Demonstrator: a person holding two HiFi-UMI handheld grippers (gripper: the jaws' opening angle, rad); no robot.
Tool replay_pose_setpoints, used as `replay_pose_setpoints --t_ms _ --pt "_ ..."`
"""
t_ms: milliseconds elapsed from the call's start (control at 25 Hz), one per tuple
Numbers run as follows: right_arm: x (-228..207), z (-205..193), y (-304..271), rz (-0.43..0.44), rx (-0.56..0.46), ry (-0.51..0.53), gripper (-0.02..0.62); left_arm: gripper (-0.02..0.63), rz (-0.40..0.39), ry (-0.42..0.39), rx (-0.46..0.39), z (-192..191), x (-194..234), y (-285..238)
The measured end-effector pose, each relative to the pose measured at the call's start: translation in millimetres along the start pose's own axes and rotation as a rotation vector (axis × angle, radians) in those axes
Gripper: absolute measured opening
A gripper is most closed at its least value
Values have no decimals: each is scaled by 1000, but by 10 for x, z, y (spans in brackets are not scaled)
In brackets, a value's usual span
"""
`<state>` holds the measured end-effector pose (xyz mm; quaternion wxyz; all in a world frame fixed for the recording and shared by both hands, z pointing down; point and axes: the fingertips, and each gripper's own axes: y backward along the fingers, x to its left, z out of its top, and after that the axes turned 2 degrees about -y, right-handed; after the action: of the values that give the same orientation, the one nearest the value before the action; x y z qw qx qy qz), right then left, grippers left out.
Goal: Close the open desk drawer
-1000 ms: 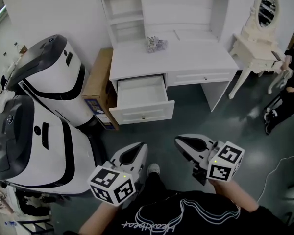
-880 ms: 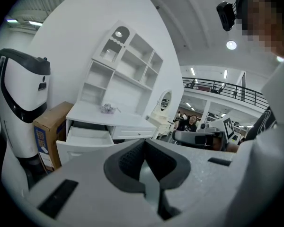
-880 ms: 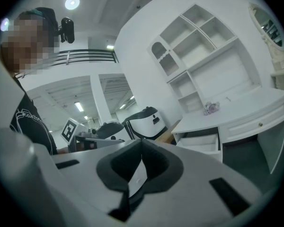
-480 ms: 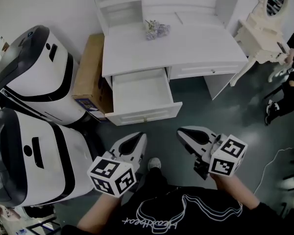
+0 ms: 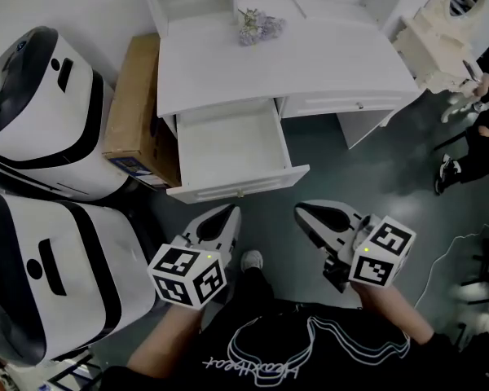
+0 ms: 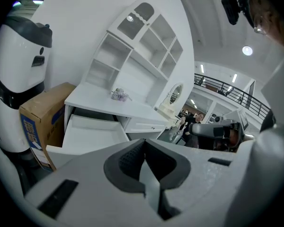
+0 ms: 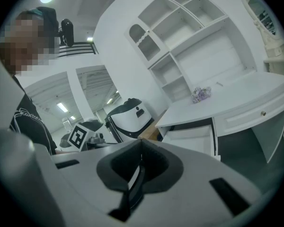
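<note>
A white desk (image 5: 326, 51) is set against a white wall, with its left drawer (image 5: 228, 149) pulled far out over a dark grey-green floor (image 5: 350, 169). The left gripper (image 5: 226, 212) is held low, jaws pressed together on nothing, with the drawer front near at its twelve o'clock but untouched. The right gripper (image 5: 303, 209) is likewise closed and empty, the drawer at its eleven o'clock. A cardboard box (image 5: 137, 96) is seen at the desk's nine o'clock, beside two white machines (image 5: 41, 104)
</note>
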<state>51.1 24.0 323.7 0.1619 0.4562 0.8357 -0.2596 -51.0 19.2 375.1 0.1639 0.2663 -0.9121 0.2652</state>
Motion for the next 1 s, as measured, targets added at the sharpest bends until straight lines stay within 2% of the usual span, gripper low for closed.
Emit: replay_pose_setpoints --t_ms 320,600,1000 --pt "-232 -59 -196 -14 33 -40 5 5 22 5 37 -148 305 -318" --pt "-457 -237 -299 -34 61 -95 5 5 58 13 108 -430 583 -546" --pt "-667 -469 -378 -54 102 -137 5 5 114 39 163 -747 904 -761"
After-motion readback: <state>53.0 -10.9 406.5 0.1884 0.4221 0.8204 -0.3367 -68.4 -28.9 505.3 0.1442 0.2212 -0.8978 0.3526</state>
